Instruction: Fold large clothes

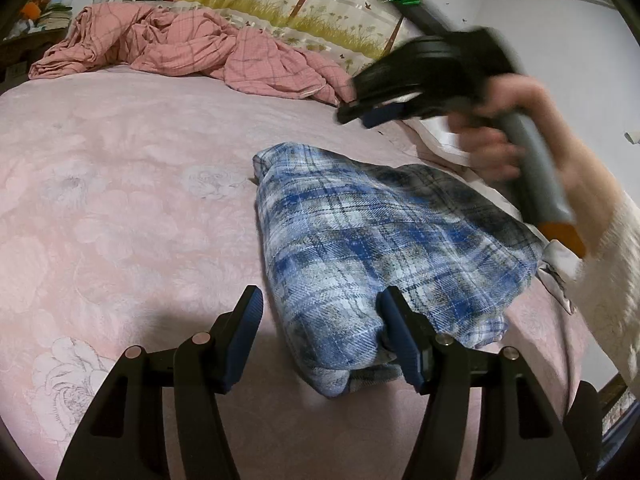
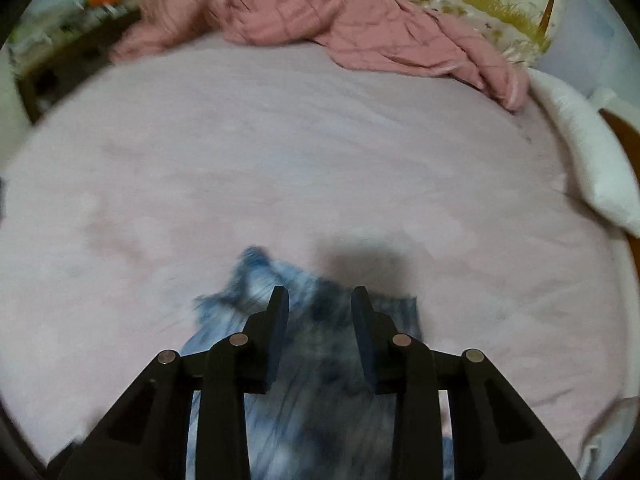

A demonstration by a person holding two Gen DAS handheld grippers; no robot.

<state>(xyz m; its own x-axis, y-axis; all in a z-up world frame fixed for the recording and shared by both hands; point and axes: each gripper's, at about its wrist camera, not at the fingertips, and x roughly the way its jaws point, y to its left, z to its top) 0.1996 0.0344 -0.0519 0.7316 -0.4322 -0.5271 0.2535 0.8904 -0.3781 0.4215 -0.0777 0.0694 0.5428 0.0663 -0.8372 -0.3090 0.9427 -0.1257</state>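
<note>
A blue and white plaid garment (image 1: pixel 368 248) lies folded into a thick rectangle on the pink bed sheet (image 1: pixel 120 184). My left gripper (image 1: pixel 320 300) is open at the garment's near corner. Its right finger (image 1: pixel 394 320) lies against the cloth and its left finger (image 1: pixel 248 320) stands apart over the sheet. My right gripper (image 1: pixel 352 114), blurred and held by a hand (image 1: pixel 492 152), hangs in the air above the garment's far end. In the right wrist view this gripper (image 2: pixel 320 296) is open with nothing between its fingers, and the blurred garment (image 2: pixel 320 380) lies below it.
A crumpled pink checked quilt (image 1: pixel 180 52) lies along the far side of the bed, in front of a patterned headboard cover (image 1: pixel 304 4). A white pillow (image 2: pixel 584 160) lines the right edge. The person's white sleeve (image 1: pixel 612 280) reaches in from the right.
</note>
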